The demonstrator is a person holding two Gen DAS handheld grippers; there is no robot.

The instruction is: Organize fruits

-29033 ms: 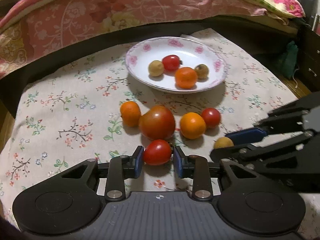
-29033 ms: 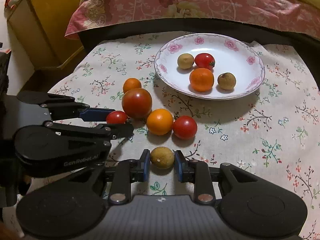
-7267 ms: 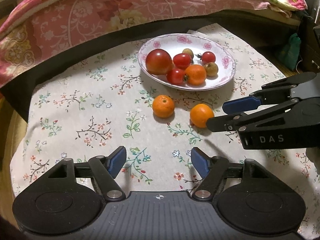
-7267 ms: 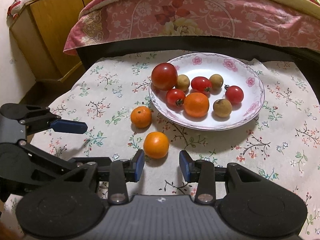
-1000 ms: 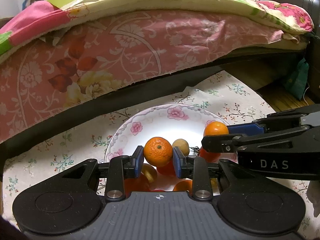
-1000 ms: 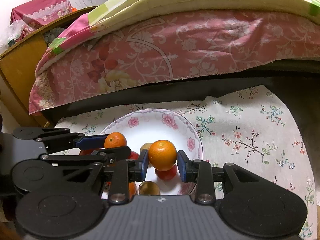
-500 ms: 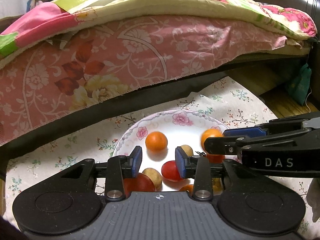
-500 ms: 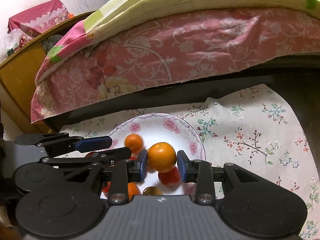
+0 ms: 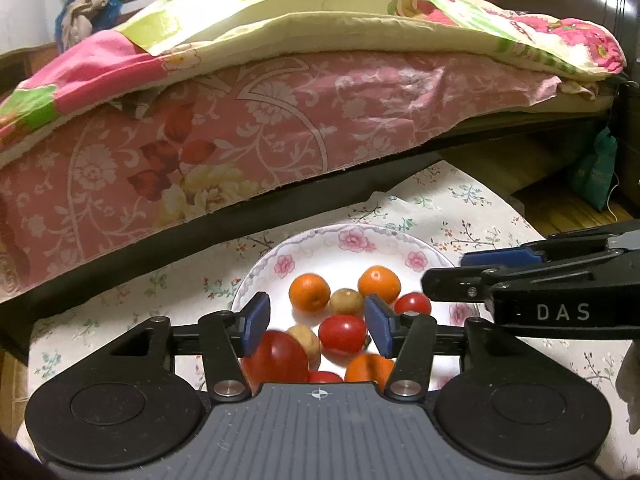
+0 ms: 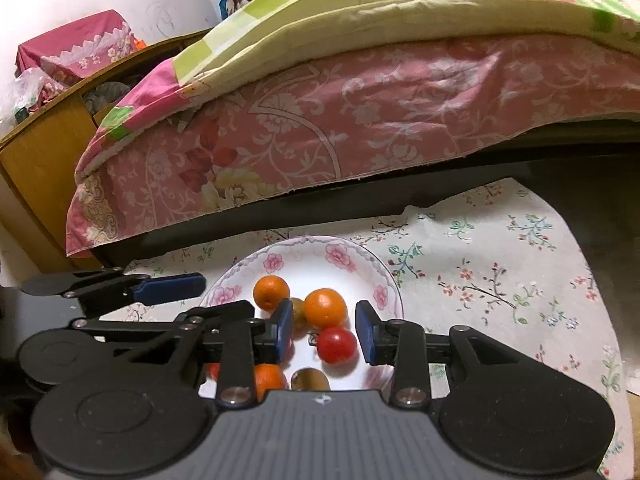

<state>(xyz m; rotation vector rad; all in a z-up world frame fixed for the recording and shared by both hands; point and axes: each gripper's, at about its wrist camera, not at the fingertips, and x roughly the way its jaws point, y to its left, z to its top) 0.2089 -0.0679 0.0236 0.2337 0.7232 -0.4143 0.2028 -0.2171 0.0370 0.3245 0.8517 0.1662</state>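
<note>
Both oranges now lie released in the plate.

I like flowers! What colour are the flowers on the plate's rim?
Pink, on the white plate; clearest in the right wrist view.

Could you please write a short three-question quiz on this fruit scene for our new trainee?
1. True or false: the left claw is shut on an orange.
2. Where do the two far oranges lie? A) on the floral cloth B) on the plate C) on the bed
3. Fill in: the right claw is ____.

Key: 1 false, it is open and holds nothing; 2 B, the left orange and the right orange both lie on the plate; 3 open.
</note>
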